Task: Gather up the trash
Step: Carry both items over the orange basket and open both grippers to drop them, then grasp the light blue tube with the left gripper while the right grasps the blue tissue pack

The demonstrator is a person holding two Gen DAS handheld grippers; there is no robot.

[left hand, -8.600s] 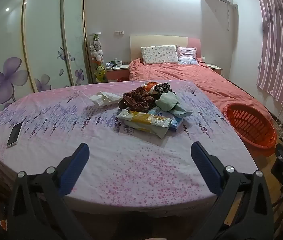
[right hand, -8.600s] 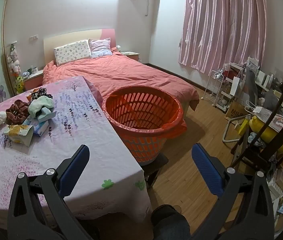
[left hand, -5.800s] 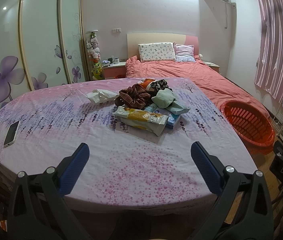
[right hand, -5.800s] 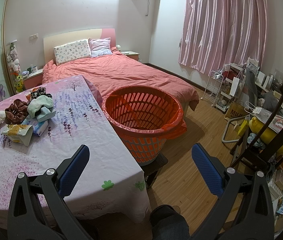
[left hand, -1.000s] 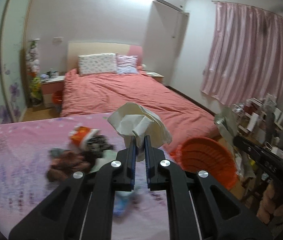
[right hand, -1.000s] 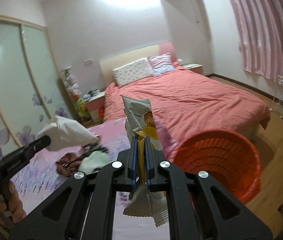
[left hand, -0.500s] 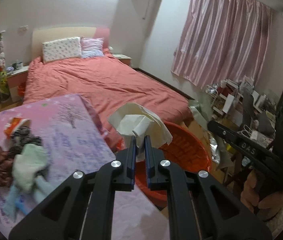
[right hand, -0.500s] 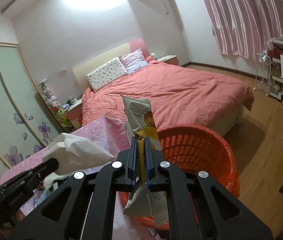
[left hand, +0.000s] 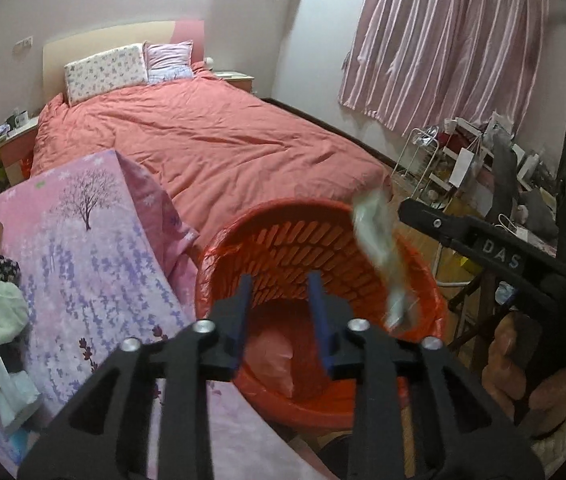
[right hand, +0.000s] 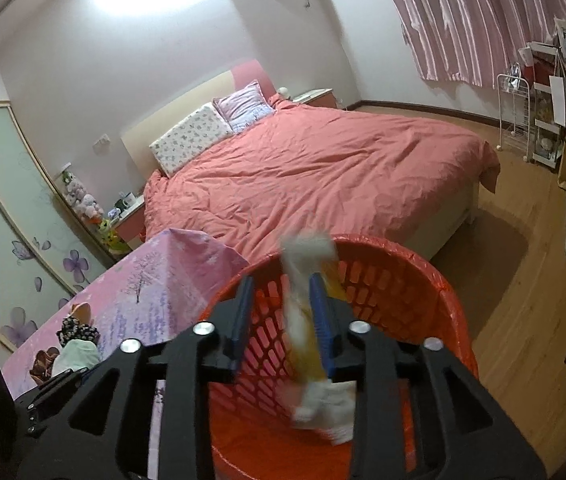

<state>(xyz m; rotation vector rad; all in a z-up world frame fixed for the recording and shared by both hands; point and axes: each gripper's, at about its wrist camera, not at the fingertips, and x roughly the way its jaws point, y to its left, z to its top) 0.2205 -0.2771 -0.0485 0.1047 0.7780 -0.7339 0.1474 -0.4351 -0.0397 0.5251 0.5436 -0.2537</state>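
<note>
Over the orange basket (left hand: 319, 256), both sets of jaws have just been opening: left gripper (left hand: 283, 312) is empty, the snack wrapper (right hand: 307, 320) drops loose through right gripper (right hand: 283, 316) — 2 pieces binned.

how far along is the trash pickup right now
Done: the left gripper has just been opening and holds nothing; a pale lump lies in the basket. In hand: the right gripper, jaws also just opening, has the snack wrapper blurred between them over the basket. Left: the pile on the table, including a tissue pack.
</note>
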